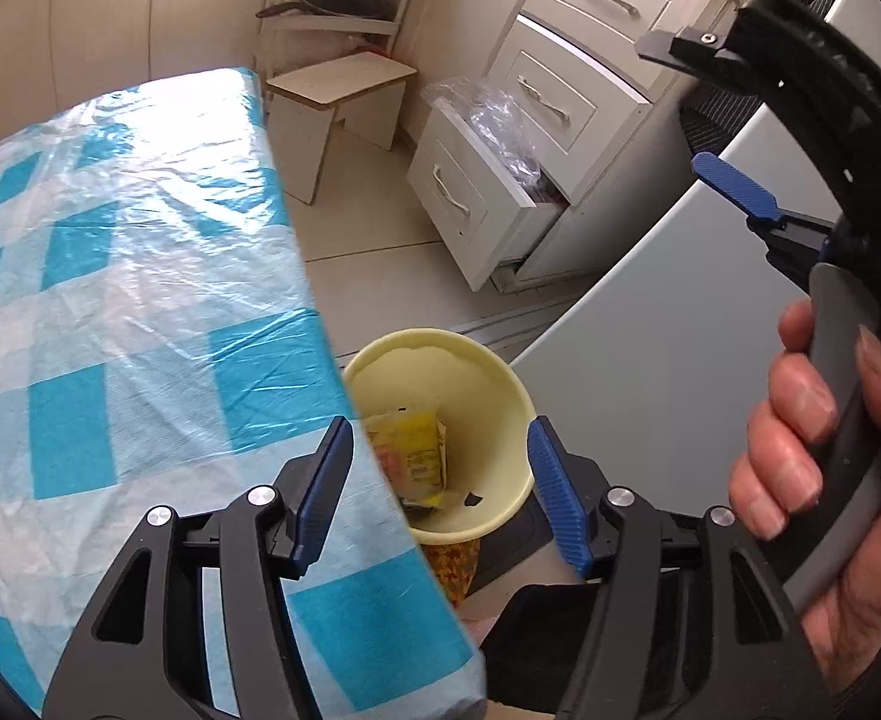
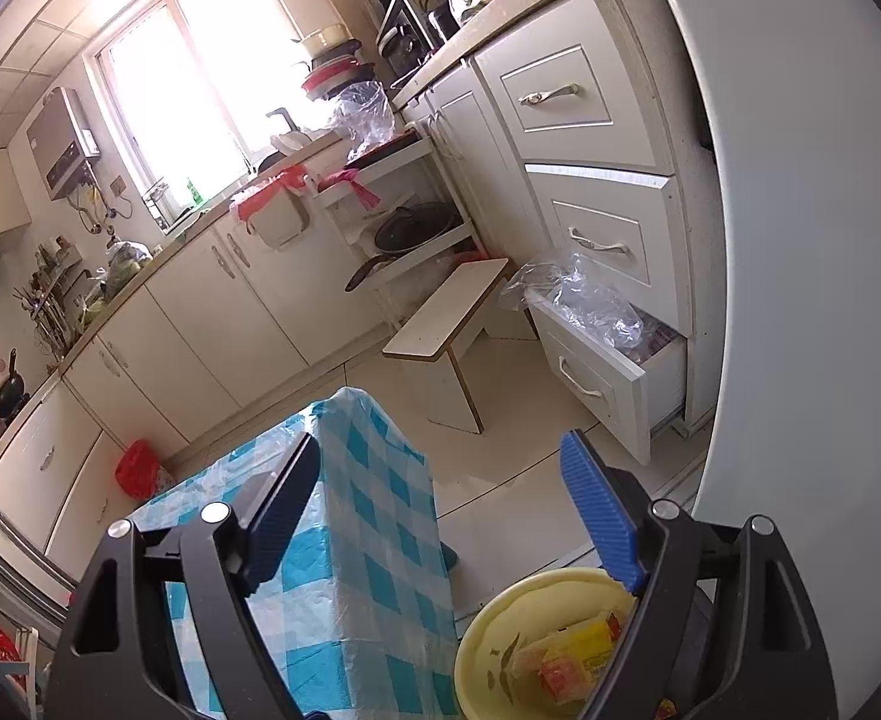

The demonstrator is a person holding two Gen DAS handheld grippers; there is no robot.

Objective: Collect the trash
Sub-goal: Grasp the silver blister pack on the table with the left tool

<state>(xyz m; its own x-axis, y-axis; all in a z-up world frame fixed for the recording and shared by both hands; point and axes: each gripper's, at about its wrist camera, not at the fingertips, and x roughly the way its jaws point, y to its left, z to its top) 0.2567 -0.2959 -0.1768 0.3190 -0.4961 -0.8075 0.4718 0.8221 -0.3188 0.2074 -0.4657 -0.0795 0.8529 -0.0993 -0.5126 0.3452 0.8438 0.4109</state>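
A pale yellow paper cup [image 1: 491, 384] stands upright just past the table's edge, below table height. In it lies a crumpled yellow and orange wrapper [image 1: 410, 450]. My left gripper [image 1: 440, 492] hangs open right above the cup, with nothing between its blue pads. In the right wrist view the same cup [image 2: 488, 630] with the wrapper [image 2: 578, 654] sits low at the right. My right gripper [image 2: 443, 510] is open wide and empty, its right finger over the cup's rim. The left wrist view shows the right gripper [image 1: 698, 120] at the upper right, held by a hand [image 1: 800, 420].
The table [image 1: 140, 300] wears a blue checked cloth under clear plastic. A white appliance wall [image 1: 650, 330] rises at the right. Beyond are a low stool [image 2: 446, 324], an open bottom drawer [image 2: 608, 354] stuffed with clear plastic, and a red bag [image 2: 137, 468] on the floor.
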